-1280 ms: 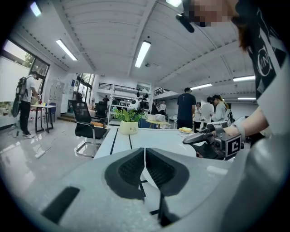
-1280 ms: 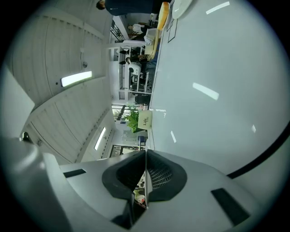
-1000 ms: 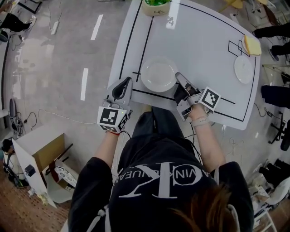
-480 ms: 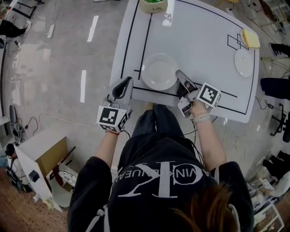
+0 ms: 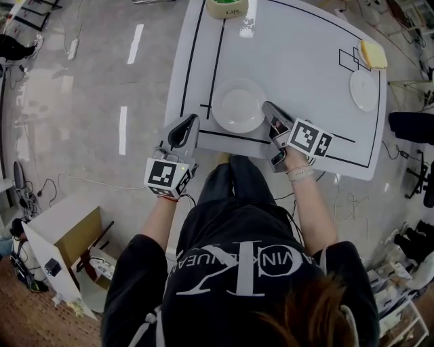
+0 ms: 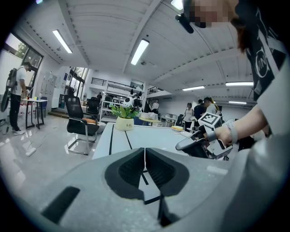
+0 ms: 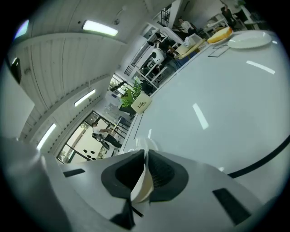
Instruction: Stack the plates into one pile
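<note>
Two plates lie well apart on the white surface [image 5: 305, 54]. The near plate [image 5: 239, 106] sits toward the near left, just beside a black line. The far plate [image 5: 363, 89] sits by the right edge. On the right tool [image 5: 267, 108] the jaws are opening, with the near plate's right rim between them and the pads touching it. The left tool [image 5: 189, 122] is closed with nothing in it, at the surface's near left edge, apart from both plates. A potted plant [image 5: 227, 8] stands at the far edge.
</note>
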The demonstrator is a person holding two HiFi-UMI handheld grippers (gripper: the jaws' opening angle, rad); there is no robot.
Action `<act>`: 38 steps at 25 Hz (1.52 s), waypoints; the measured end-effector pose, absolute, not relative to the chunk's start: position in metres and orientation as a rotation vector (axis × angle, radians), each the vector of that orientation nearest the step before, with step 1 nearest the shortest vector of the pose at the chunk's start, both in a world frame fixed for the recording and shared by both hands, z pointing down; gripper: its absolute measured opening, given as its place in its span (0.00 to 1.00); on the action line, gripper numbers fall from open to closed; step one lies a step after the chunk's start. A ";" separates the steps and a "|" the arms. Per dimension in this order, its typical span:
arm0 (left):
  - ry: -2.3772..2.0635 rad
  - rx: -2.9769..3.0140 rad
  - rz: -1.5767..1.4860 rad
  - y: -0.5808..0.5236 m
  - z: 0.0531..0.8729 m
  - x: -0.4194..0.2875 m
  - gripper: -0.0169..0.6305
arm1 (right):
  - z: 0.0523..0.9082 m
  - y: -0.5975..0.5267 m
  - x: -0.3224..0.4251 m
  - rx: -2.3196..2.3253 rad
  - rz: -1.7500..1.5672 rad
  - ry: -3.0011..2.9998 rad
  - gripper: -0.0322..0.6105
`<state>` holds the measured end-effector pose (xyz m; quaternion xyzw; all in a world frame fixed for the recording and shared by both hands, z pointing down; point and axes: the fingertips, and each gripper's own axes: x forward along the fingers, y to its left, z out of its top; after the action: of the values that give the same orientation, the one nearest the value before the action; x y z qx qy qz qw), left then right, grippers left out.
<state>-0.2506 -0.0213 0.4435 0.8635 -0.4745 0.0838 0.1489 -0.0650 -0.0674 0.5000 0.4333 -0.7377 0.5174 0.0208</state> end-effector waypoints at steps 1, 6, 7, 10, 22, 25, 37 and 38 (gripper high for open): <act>-1.363 2.482 0.240 -0.022 0.444 -0.251 0.04 | 0.501 -0.068 -0.065 1.338 1.559 -2.279 0.10; -1.356 2.482 0.231 -0.022 0.443 -0.251 0.04 | 0.501 -0.069 -0.065 1.305 1.283 -2.249 0.13; -1.354 2.483 0.229 -0.023 0.443 -0.251 0.04 | 0.501 -0.070 -0.065 1.299 1.241 -2.246 0.14; -1.352 2.484 0.227 -0.023 0.443 -0.251 0.04 | 0.501 -0.070 -0.066 1.296 1.193 -2.242 0.16; -1.286 2.551 0.220 -0.027 0.434 -0.235 0.04 | 0.486 -0.066 -0.046 1.400 1.186 -2.284 0.20; -1.248 2.585 0.210 -0.028 0.427 -0.223 0.04 | 0.476 -0.061 -0.034 1.448 1.172 -2.297 0.21; -0.978 2.716 0.182 -0.026 0.407 -0.137 0.04 | 0.453 -0.032 0.038 1.692 1.100 -2.283 0.27; -0.957 2.722 0.179 -0.026 0.405 -0.128 0.04 | 0.452 -0.030 0.047 1.715 1.100 -2.277 0.27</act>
<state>-0.1279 -0.0258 0.4049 0.9342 -0.3285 0.0613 0.1250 0.0473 -0.0299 0.4518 0.5609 -0.7444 0.3598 0.0429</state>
